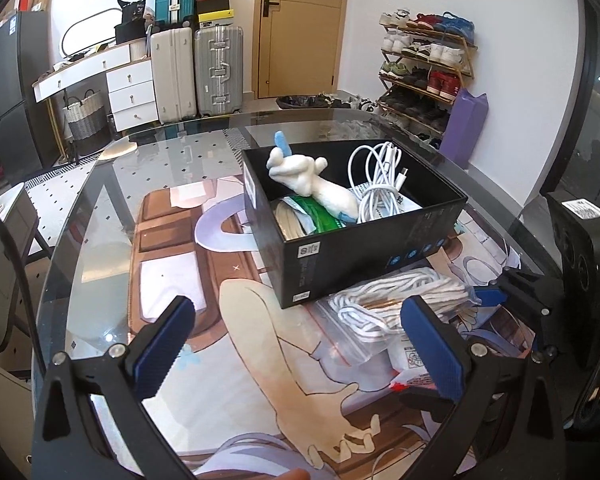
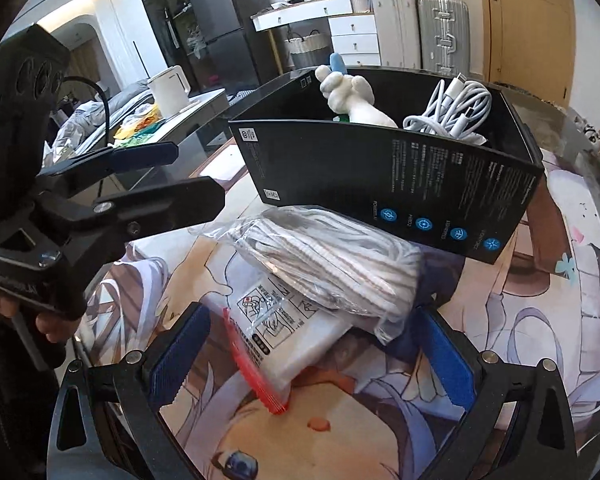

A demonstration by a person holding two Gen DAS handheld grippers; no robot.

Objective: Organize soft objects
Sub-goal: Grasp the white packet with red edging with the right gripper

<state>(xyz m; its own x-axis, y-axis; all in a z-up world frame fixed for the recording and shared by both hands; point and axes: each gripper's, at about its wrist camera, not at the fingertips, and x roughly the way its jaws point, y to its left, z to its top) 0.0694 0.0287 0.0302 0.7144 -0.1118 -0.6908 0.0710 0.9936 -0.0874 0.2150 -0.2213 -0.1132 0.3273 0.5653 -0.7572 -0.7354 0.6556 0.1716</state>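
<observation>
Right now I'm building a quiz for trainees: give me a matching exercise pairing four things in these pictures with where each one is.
1. white plush toy
2. clear zip bag of white cord
3. coiled white charging cable
4. open right tool

a. on the table in front of the black cardboard box
b. box, right part
c. around the bag's end
d. box, centre, sticking up

Pairs: 1-d, 2-a, 3-b, 4-c

One black box stands on the worktop. Inside it: one white plush toy, one coiled white cable, one green packet. Beside it lies one zip bag of rope. Two grippers, three suitcases.
</observation>
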